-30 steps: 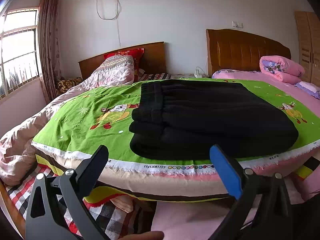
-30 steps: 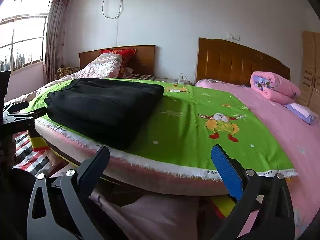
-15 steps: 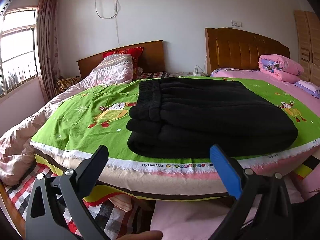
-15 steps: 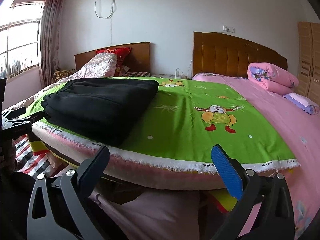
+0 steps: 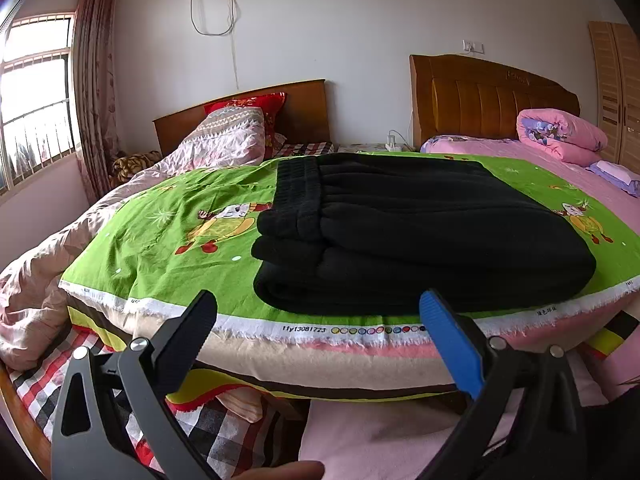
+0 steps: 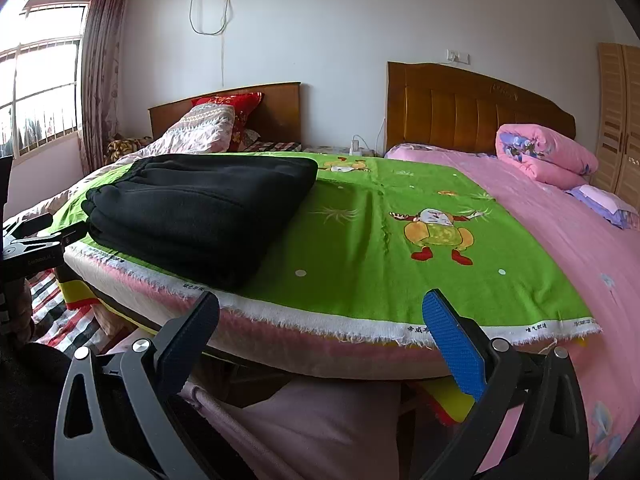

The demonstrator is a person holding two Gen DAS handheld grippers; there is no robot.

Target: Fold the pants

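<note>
Black pants (image 5: 420, 232) lie folded in a thick rectangular stack on a green cartoon-print cloth (image 5: 168, 236) spread over the bed, waistband to the left. In the right wrist view the pants (image 6: 200, 212) sit at the left of the cloth (image 6: 400, 256). My left gripper (image 5: 320, 312) is open and empty, held below and in front of the bed edge, apart from the pants. My right gripper (image 6: 320, 312) is open and empty, in front of the bed edge, right of the pants. The left gripper's body (image 6: 28, 240) shows at the left edge.
A pink quilt (image 5: 36, 272) hangs at the left. A rolled pink blanket (image 6: 544, 156) and a small pillow (image 6: 604, 204) lie at the back right. Two wooden headboards (image 5: 488, 100) stand against the wall. A wardrobe (image 6: 620, 120) is at the far right.
Both grippers drifted slightly; the views shifted a little. The pants stay still and both grippers stay open.
</note>
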